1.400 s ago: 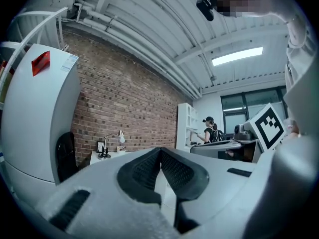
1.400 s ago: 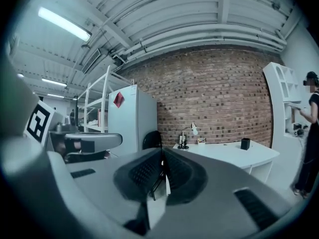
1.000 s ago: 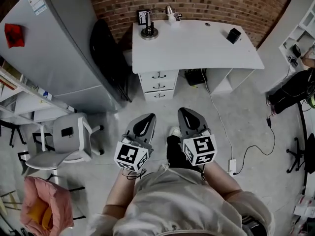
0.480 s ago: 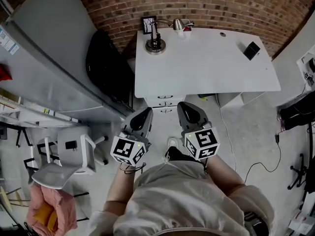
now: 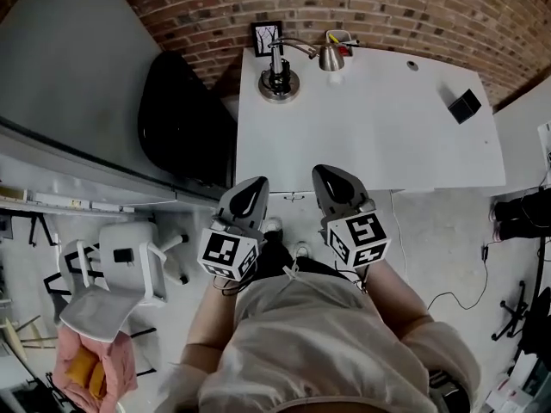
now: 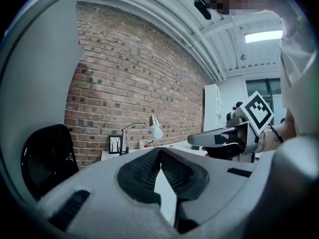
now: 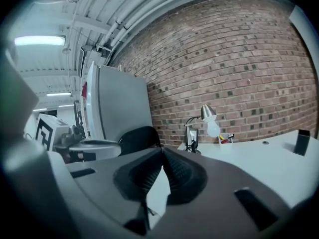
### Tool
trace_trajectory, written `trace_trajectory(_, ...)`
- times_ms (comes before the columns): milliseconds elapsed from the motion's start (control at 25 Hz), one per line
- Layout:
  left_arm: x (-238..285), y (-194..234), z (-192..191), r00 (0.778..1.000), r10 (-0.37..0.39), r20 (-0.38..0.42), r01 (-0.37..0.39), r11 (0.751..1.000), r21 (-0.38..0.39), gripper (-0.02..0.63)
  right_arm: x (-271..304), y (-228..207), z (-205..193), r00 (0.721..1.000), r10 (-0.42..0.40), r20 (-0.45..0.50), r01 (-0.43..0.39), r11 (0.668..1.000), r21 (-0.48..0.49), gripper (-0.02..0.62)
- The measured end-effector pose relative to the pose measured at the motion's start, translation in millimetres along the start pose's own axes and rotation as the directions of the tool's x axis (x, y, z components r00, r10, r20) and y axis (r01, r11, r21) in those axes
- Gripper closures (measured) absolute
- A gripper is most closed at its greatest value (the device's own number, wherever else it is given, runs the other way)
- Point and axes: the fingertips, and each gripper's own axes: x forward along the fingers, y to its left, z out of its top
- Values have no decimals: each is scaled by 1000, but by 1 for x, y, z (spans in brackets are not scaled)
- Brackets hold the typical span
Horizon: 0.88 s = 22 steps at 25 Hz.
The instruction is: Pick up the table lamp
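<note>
The table lamp [image 5: 280, 80] stands at the far left corner of the white desk [image 5: 370, 136], on a round metal base, with a bent arm and a silver shade [image 5: 331, 57] reaching right. It also shows far off in the left gripper view as the lamp [image 6: 152, 126] and in the right gripper view as the lamp [image 7: 207, 117]. My left gripper [image 5: 247, 196] and right gripper [image 5: 336, 188] hover side by side at the desk's near edge, both shut and empty, well short of the lamp.
A small picture frame [image 5: 266, 35] and a pen cup [image 5: 341, 40] stand against the brick wall beside the lamp. A black box [image 5: 464, 106] sits at the desk's right. A black chair [image 5: 181, 127] and a grey cabinet [image 5: 69, 84] flank the desk's left. A white chair [image 5: 120, 269] stands lower left.
The person has walked toward the desk, and both grippers have come from over the floor to its near edge. The lamp looks nearer. Both pairs of jaws stayed shut.
</note>
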Motion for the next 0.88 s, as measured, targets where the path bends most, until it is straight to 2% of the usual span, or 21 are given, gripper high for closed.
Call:
trace_trajectory(280, 75, 67, 1, 997, -76, -8, 76, 997, -8, 592, 76, -25, 15, 999, -40, -28, 40, 999, -5, 566)
trace_trajectory(560, 153, 140, -16, 988, -142, -65, 142, 990, 5, 592, 154, -54, 24, 990, -109, -87, 110, 994, 11, 566)
trace_trajectory(880, 228, 197, -57, 972, -197, -130, 201, 980, 12, 592, 221, -82, 9, 969, -184, -165, 187, 982, 4, 566)
